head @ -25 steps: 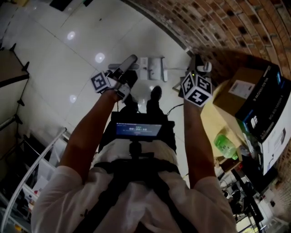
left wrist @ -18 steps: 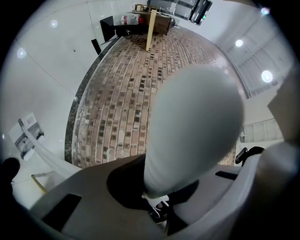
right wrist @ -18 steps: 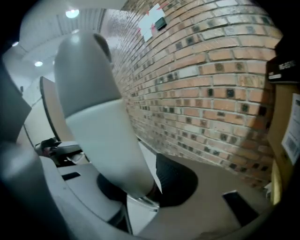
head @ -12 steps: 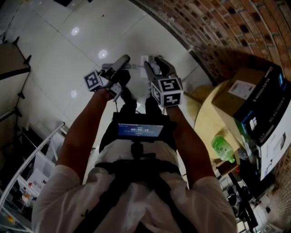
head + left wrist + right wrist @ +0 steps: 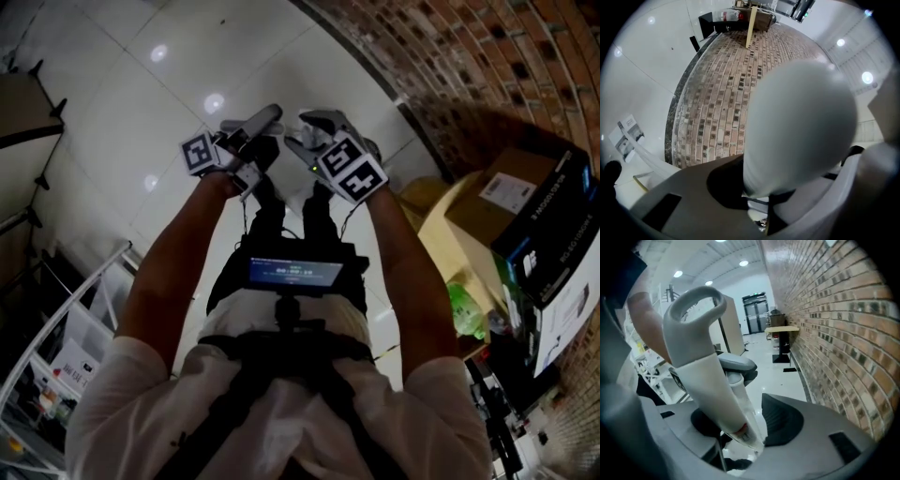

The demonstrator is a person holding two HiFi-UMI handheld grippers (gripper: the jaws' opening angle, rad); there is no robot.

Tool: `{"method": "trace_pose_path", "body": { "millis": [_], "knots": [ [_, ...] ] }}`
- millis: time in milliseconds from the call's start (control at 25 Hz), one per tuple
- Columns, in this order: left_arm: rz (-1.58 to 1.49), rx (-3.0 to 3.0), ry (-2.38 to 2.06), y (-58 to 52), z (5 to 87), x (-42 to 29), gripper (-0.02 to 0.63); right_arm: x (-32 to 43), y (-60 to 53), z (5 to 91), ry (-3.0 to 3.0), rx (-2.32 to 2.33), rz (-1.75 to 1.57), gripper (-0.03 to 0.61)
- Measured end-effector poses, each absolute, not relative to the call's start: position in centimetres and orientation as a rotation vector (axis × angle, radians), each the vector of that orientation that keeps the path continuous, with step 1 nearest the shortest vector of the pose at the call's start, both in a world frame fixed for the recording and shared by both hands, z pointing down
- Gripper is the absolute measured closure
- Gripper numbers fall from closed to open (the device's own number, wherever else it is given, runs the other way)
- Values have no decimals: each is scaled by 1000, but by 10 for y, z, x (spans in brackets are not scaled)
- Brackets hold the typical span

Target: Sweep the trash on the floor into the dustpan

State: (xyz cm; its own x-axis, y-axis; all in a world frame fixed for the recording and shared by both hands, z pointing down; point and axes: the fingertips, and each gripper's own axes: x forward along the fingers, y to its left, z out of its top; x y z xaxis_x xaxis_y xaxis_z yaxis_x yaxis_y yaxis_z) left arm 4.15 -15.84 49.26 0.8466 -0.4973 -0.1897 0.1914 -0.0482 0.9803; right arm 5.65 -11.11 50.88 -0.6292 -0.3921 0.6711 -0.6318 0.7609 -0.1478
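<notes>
My left gripper [image 5: 262, 117] [image 5: 778, 187] is held out in front of me, shut on a pale rounded handle [image 5: 801, 126] that fills most of the left gripper view. My right gripper [image 5: 314, 127] [image 5: 754, 427] is close beside it on the right, tilted down. Its jaws are opening, and a white shaft with a grey loop handle [image 5: 701, 362] stands between them, with a gap on the right side. In the head view the two grippers hide the floor just ahead. I see no dustpan or trash in any view.
A brick wall [image 5: 487, 56] curves along the right of the white tiled floor [image 5: 141, 112]. At the right stand a tan round table [image 5: 441, 244], cardboard boxes [image 5: 511, 202] and a green bottle [image 5: 466, 309]. A metal rack [image 5: 56, 337] is at the left.
My right gripper swung from the right, near the wall, to the middle beside the left one, rolling and tipping down. White items on the floor ahead are now hidden. The left gripper kept still.
</notes>
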Motion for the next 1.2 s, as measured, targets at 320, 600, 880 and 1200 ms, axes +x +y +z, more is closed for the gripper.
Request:
{"method": "trace_pose_path", "body": {
  "millis": [320, 600, 880, 1200],
  "knots": [
    [-566, 1514, -238, -159, 494, 34, 588, 36, -114, 537, -2161, 492, 225, 364],
    [-576, 1501, -234, -161, 494, 26, 588, 27, -121, 554, -2100, 474, 138, 348],
    [-564, 1539, -238, -169, 493, 15, 588, 24, -123, 570, -2040, 483, 163, 333],
    [-547, 1559, -228, -174, 493, 6, 581, 23, -117, 587, -1970, 426, 144, 454]
  ]
}}
